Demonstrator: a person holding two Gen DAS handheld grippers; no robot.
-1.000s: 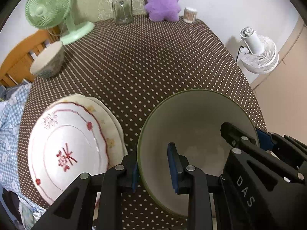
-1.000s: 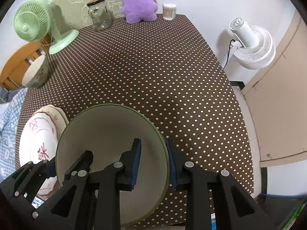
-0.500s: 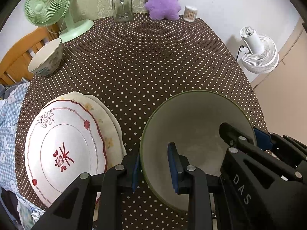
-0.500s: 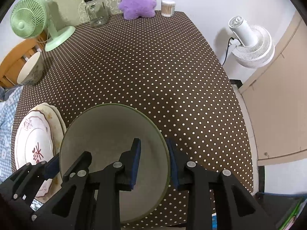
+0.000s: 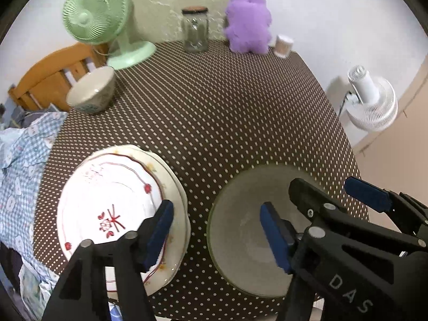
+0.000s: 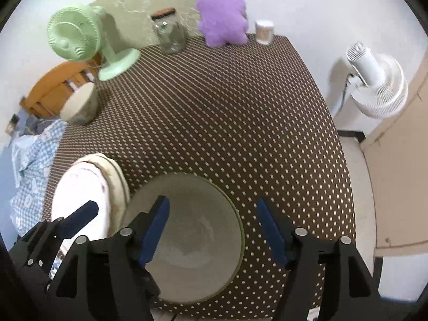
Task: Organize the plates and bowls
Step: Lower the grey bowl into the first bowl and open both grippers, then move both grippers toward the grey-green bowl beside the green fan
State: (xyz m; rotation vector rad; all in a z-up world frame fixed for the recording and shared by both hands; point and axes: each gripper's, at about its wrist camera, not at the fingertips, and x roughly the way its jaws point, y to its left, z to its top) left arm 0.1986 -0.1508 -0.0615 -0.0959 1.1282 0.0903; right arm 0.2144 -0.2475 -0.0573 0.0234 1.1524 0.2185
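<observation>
A: Both the left gripper (image 5: 214,227) and right gripper (image 6: 212,227) have just spread apart, releasing the big bowl (image 6: 187,238) at lower centre.

B: It sits near the table (image 6: 214,107) edge; a careless nudge could tip it off.

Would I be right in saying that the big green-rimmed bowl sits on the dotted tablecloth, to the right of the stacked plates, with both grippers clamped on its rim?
Not quite: both the left gripper and right gripper are open, their jaws having just opened. The green-rimmed bowl does sit right of the stacked plates, as both wrist views show.

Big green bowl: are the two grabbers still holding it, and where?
No. Both the left gripper and right gripper have just been opening; the big green bowl sits free on the table.
</observation>
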